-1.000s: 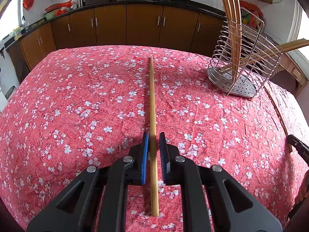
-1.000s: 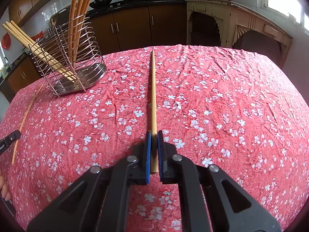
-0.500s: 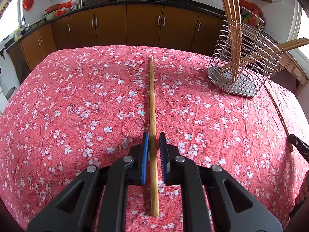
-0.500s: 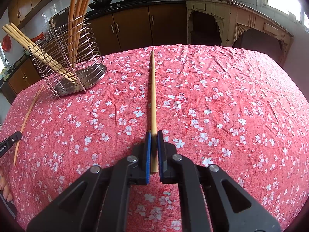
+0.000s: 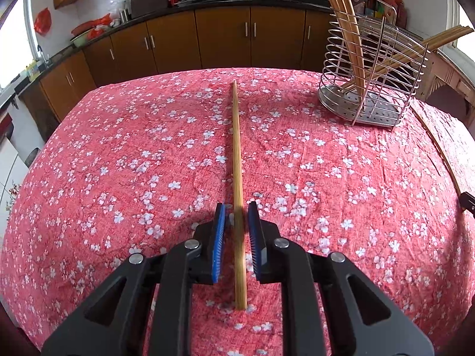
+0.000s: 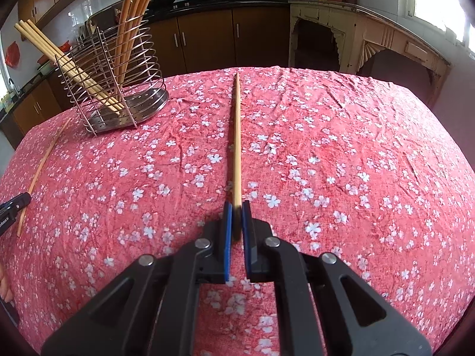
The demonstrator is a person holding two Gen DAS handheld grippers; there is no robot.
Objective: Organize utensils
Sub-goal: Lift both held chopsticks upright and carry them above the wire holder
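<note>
On the red flowery bench (image 5: 118,163), left claw (image 5: 236,216) opening around a chopstick (image 5: 237,154) lying between its pads, right claw (image 6: 236,207) squeezing another chopstick (image 6: 237,136), wire rack (image 6: 118,89) holding more chopsticks nearby.

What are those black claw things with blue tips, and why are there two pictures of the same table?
Those claws are grippers, tools that a person holds, one in each hand, to pinch things. Each has a small camera looking forward along its two fingers, so each picture is that claw's own view.

One picture is from the left gripper. Its jaws are opening around a chopstick; there are small gaps between the blue pads and the stick. The other is from the right gripper, shut on a second chopstick.

Under them is a table with a red flowery cloth. On it stands a wire utensil holder with more chopsticks inside, and a loose chopstick lies near it. Kitchen cabinets are behind.
</note>
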